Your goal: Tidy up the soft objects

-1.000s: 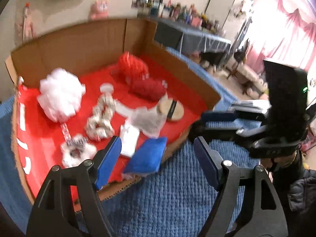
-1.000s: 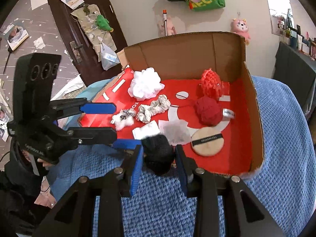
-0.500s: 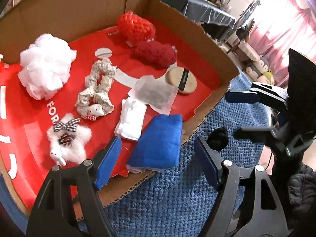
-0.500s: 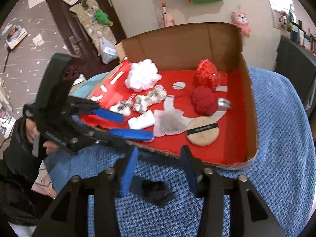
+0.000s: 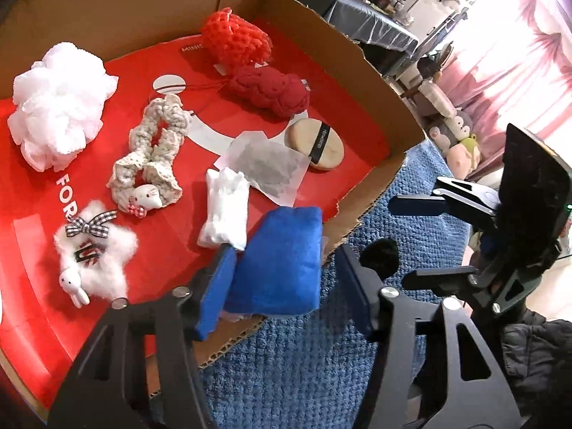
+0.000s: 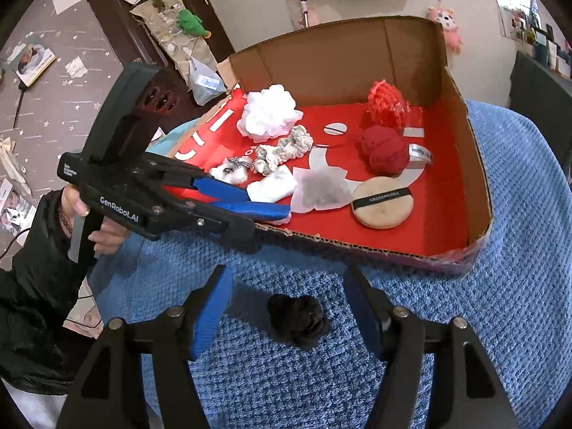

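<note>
Left gripper (image 5: 286, 279) jaws have just been closing around blue pad (image 5: 282, 261) at box (image 5: 357, 211) front lip; I can't tell whether both faces bite. Risk: it snags the cardboard. Pad's long axis runs into the box. Right gripper (image 6: 286, 316) jaws have just been opening, empty; black pom (image 6: 298, 316) lies between them on blanket (image 6: 500, 286).

— Box (image 6: 461, 82)?
— Raw corrugated cardboard walls, glossy red printed floor.
— Cover beneath it?
— Blue blanket (image 6: 464, 339), coarse nubby knit, matt.
— Near front edge?
— Blue pouch (image 5: 282, 268), smooth plush; black pompom (image 6: 298, 320), fuzzy yarn; round puff (image 6: 382, 205), matt velour.
</note>
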Demonstrator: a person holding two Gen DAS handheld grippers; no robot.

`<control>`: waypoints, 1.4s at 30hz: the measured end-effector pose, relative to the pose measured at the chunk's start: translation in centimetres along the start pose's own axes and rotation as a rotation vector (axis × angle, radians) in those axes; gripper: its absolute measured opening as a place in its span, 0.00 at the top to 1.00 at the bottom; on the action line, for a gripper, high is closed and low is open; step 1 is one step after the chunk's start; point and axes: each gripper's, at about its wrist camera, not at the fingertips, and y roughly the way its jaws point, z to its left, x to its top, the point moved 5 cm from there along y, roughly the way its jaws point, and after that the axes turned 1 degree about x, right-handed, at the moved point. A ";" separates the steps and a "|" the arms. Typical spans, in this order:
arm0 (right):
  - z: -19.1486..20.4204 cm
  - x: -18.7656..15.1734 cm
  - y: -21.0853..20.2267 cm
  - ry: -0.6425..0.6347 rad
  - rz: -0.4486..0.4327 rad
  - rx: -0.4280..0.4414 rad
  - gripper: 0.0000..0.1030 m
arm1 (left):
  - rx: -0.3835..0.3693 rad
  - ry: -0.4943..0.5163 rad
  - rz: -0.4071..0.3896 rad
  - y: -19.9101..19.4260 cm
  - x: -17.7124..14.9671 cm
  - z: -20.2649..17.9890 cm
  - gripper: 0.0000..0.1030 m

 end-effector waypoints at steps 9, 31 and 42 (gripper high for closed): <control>-0.3 0.1 0.2 0.024 0.000 0.020 0.34 | 0.016 0.025 -0.022 -0.8 -0.2 -0.8 0.65; 0.9 -3.0 -0.2 0.048 -0.039 0.011 0.34 | 0.166 0.037 -0.253 -4.0 -8.8 -3.6 0.67; 1.4 -4.8 0.2 -0.004 -0.051 -0.118 0.19 | 0.362 0.026 -0.395 -5.5 -11.2 -1.9 0.34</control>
